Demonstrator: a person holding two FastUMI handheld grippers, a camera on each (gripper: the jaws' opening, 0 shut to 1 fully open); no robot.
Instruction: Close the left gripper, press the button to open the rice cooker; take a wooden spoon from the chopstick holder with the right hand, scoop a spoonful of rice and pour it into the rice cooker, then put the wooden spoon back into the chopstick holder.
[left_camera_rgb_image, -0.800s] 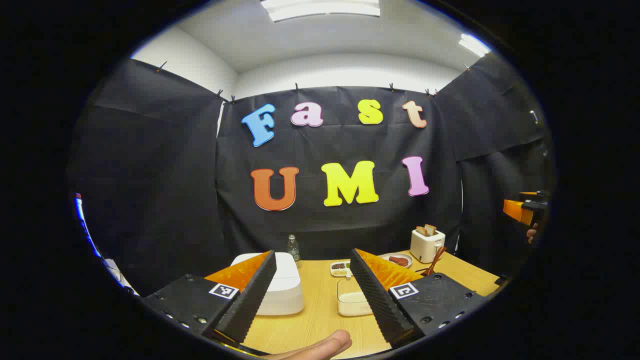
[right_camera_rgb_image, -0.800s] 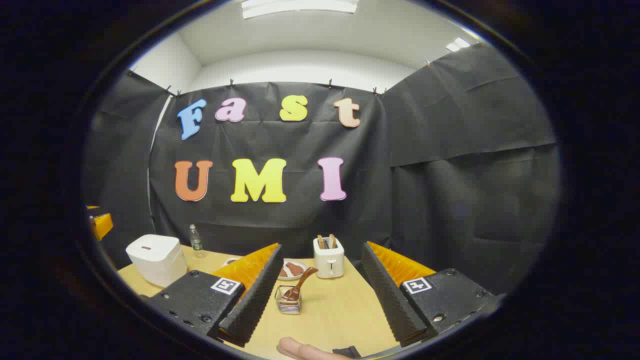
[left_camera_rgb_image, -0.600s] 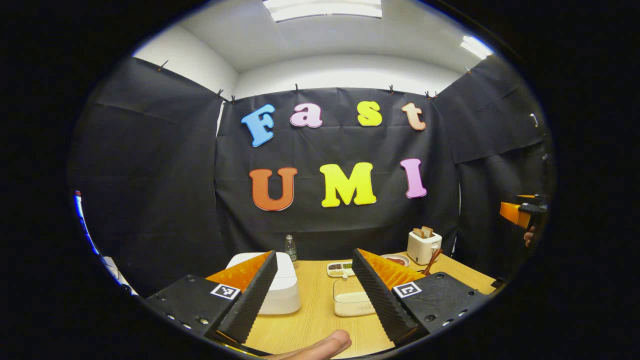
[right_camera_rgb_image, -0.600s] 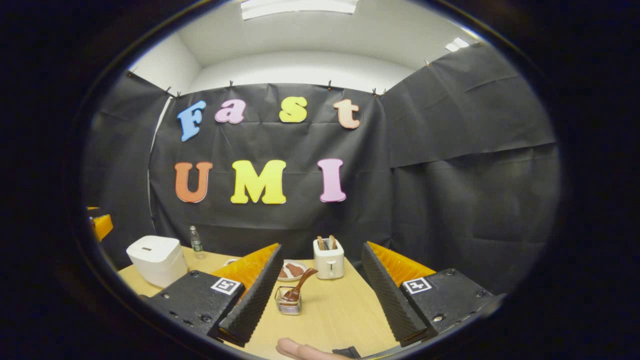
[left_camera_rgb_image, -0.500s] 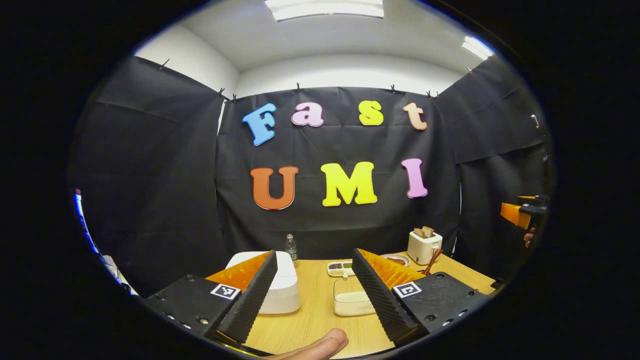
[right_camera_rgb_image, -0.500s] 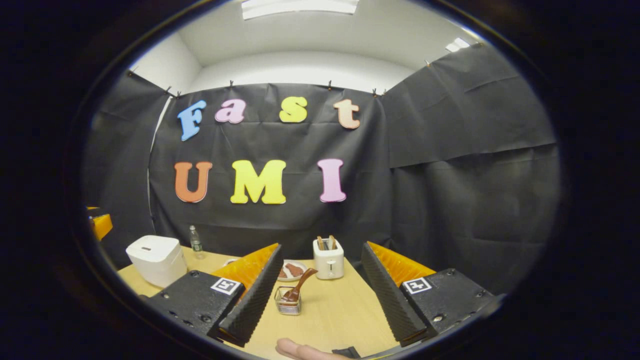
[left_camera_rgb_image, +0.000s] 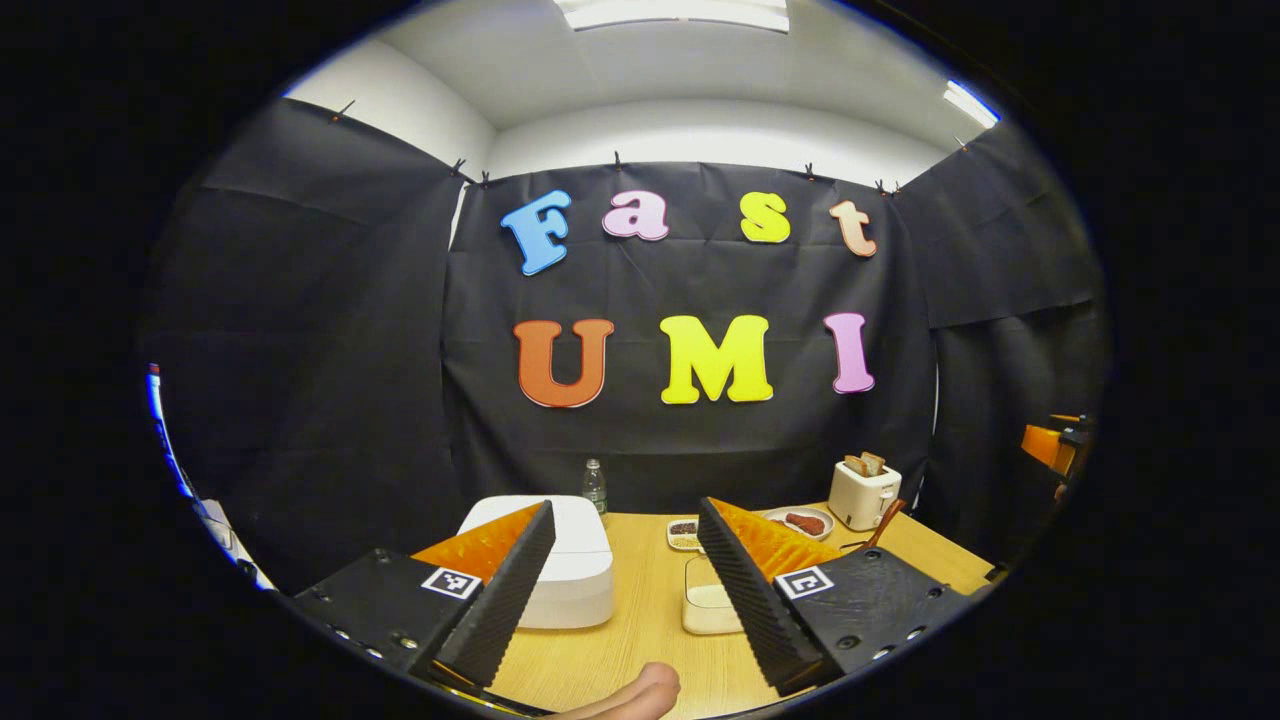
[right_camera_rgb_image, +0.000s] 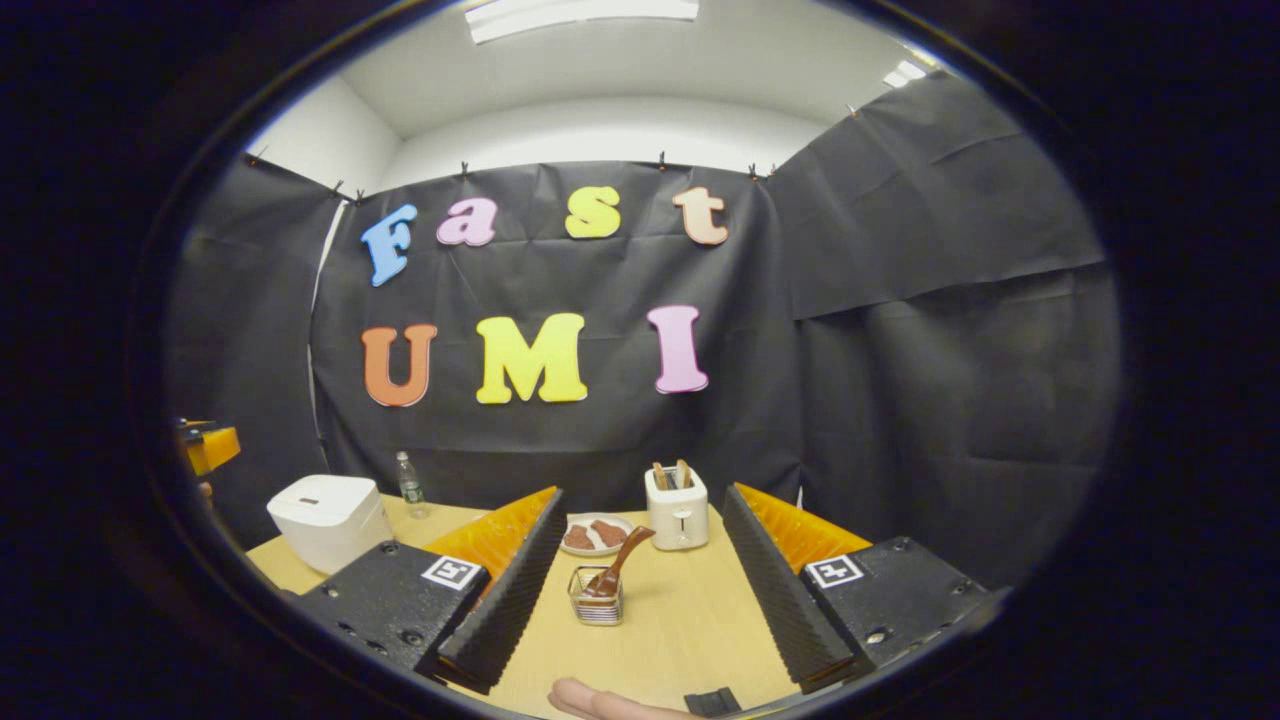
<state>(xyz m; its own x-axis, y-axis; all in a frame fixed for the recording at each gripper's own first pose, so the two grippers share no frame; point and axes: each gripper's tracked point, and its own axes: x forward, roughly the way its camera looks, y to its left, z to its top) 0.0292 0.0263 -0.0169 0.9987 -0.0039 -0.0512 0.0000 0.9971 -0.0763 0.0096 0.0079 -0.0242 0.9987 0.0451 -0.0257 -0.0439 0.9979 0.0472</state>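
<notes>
Two hand-held tools hover over a wooden bench (right_camera_rgb_image: 690, 630), each with its fingers spread wide and nothing between them. In the left gripper view, the left tool (left_camera_rgb_image: 625, 590) faces the white rice cooker (left_camera_rgb_image: 570, 575), lid down, which stands near the bench's left edge and is partly hidden behind the tool's left finger (left_camera_rgb_image: 500, 590). Just to the cooker's right sits a clear container of rice (left_camera_rgb_image: 708, 605), partly covered by the other finger. Toward the far edge stand a small water bottle (left_camera_rgb_image: 595, 487), a divided dish of grains (left_camera_rgb_image: 683, 533), a plate of food (left_camera_rgb_image: 800, 522) and a white toaster (left_camera_rgb_image: 866, 492) holding bread.

In the right gripper view, the right tool (right_camera_rgb_image: 640, 590) is held well back from the wire chopstick holder (right_camera_rgb_image: 596, 606), which stands in the middle of the bench between the fingers; the wooden spoon (right_camera_rgb_image: 618, 568) rests in it, handle leaning up to the right. The cooker (right_camera_rgb_image: 328, 520) appears at the bench's left side. A fingertip (right_camera_rgb_image: 585, 699) of the person shows at the bottom of that view, and another (left_camera_rgb_image: 640, 690) at the bottom of the left gripper view.
</notes>
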